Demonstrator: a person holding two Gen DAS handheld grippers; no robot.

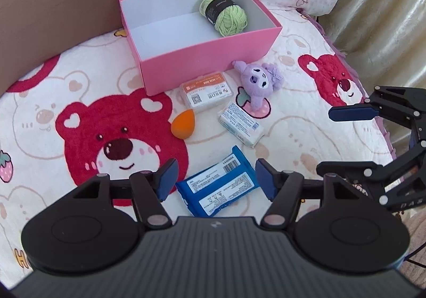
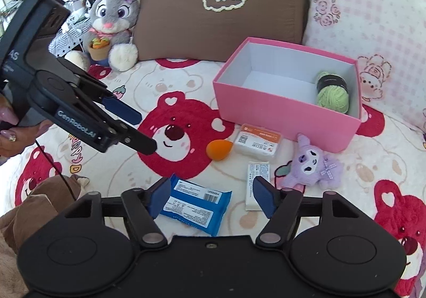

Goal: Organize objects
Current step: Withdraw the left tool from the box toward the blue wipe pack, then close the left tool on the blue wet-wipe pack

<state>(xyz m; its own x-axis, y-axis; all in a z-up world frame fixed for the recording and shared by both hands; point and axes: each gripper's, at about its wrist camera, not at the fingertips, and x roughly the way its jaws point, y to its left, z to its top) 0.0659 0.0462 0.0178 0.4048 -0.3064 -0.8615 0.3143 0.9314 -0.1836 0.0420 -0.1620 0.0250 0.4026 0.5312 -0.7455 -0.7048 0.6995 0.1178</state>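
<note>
Evidently both empty: left hand-held gripper (image 1: 216,178) and right hand-held gripper (image 2: 211,195) stand part-open above the bed. Blue wipes pack (image 1: 217,186) lies flat below, well short of the pink box (image 1: 213,60); probably soft, light, slippery film. Pinch across its short width.

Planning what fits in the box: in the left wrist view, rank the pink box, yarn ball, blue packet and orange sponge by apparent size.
1. pink box
2. blue packet, though nearness to the camera inflates it
3. yarn ball, farther away, so unsure against the packet
4. orange sponge
</note>
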